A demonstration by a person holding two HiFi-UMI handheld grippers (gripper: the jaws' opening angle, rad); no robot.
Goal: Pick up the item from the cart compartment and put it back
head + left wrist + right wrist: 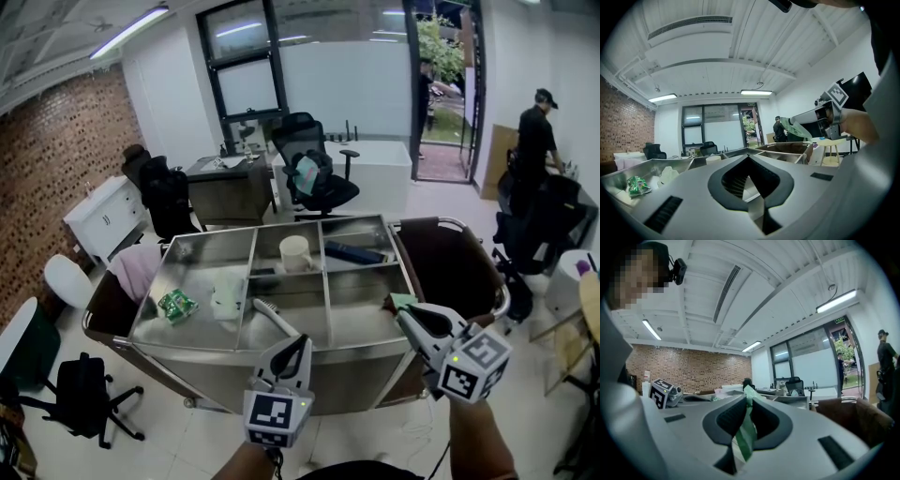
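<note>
Right claw (747, 399) clenched on a green packet (742, 441), which sits clear above the near right corner of the steel cart (187, 339). Left claw (748, 157) closed on nothing, level, at the cart's front rim.

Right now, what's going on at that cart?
A person stands at a steel compartment cart with a gripper in each hand. The right gripper is shut on a thin green packet, held above the rim near the cart's front right corner. The left gripper is shut and empty at the front edge. A white cup, a dark blue item and a green snack bag lie in other compartments.
</note>
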